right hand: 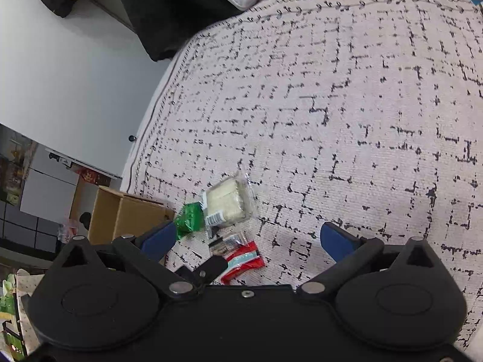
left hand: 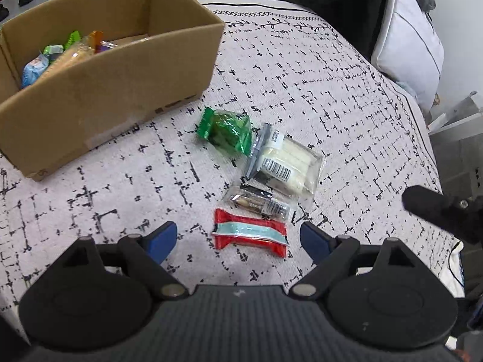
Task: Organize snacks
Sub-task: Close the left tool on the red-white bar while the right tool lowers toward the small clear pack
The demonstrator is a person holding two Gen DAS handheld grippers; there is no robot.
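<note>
- Between the two blue fingers (left hand: 161,241) of the left gripper (left hand: 238,239) lies a red snack pack (left hand: 250,236) with a pale blue stripe. The jaws stand wide apart, and the pads do not touch the pack.
- Just past the red pack sits a small clear pack (left hand: 259,202) with dark stuff inside. It touches the red one.
- Next comes a bigger clear pack (left hand: 286,163) of white cakes with a barcode sticker on top.
- A shiny green pack (left hand: 226,129) lies beside the white cakes, on the side near the box.
- All four snacks rest close together on a white bed cover (left hand: 332,105) with little black marks all over it.
- A brown cardboard box (left hand: 114,90) stands on the cover, near the green pack but not touching it. It has no lid, and some bright snacks (left hand: 66,51) lie down in one end.
- A white pillow (left hand: 407,45) leans at the far corner of the bed.
- The right gripper (right hand: 247,241) hangs over the same cover. Its blue fingers are wide apart too, with nothing held between them.
- From the right wrist view, the red snack pack (right hand: 244,261) lies low between the fingers, nearer the left one.
- A black piece of the left gripper pokes in beside that pack in this view.
- Out to the right of the snacks, the cover is bare.
</note>
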